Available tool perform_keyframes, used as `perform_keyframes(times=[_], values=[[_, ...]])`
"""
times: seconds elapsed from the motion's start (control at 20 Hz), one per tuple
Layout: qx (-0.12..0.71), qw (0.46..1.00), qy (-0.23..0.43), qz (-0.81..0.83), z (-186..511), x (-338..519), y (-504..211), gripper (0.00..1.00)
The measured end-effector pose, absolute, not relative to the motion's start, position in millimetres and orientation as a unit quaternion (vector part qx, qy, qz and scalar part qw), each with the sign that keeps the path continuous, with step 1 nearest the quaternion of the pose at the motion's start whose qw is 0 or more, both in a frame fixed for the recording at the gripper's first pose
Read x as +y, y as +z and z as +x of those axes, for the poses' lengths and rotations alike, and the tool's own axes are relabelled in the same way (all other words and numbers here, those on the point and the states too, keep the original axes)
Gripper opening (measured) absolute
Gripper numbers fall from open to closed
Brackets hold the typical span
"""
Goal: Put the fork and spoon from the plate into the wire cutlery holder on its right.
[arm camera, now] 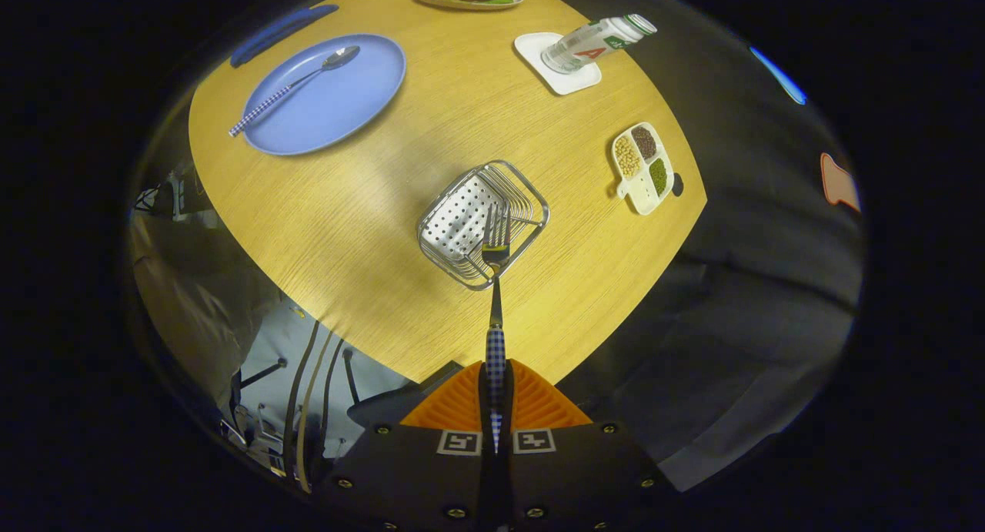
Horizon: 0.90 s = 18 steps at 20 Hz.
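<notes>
One fork point(496, 243) in closed tool point(496, 397), above wire cutlery holder point(483, 224).

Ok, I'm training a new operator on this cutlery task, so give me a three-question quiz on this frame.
1. True or false: the gripper is shut on the fork.
2. Where does the spoon lie? A) in the wire cutlery holder B) on the blue plate C) on the bare table
3. Which end of the fork hangs over the holder?

Key: 1 true; 2 B; 3 the tines.
</notes>
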<state>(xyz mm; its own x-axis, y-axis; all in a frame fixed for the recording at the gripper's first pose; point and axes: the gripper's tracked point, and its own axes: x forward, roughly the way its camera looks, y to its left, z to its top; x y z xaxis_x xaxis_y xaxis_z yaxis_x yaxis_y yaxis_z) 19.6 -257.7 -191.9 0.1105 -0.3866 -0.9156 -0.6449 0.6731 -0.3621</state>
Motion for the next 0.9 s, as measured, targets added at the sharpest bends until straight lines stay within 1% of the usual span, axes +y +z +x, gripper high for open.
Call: perform_keyframes(times=[0.2, 0.5, 0.55, 0.65, 0.7, 0.9], values=[[0.686, 0.611, 0.116, -0.378, 37.2, -253.7, -214.9, 0.01], [0.727, 0.589, 0.113, -0.334, 50.6, -246.2, -238.3, 0.01], [0.734, 0.585, 0.108, -0.328, 51.8, -246.4, -238.0, 0.05], [0.731, 0.589, 0.108, -0.326, 58.1, -246.9, -238.2, 0.05], [0.734, 0.59, 0.105, -0.319, 59.1, -246.3, -236.5, 0.1], [0.731, 0.61, 0.102, -0.287, 59.9, -243.7, -234.2, 0.11]])
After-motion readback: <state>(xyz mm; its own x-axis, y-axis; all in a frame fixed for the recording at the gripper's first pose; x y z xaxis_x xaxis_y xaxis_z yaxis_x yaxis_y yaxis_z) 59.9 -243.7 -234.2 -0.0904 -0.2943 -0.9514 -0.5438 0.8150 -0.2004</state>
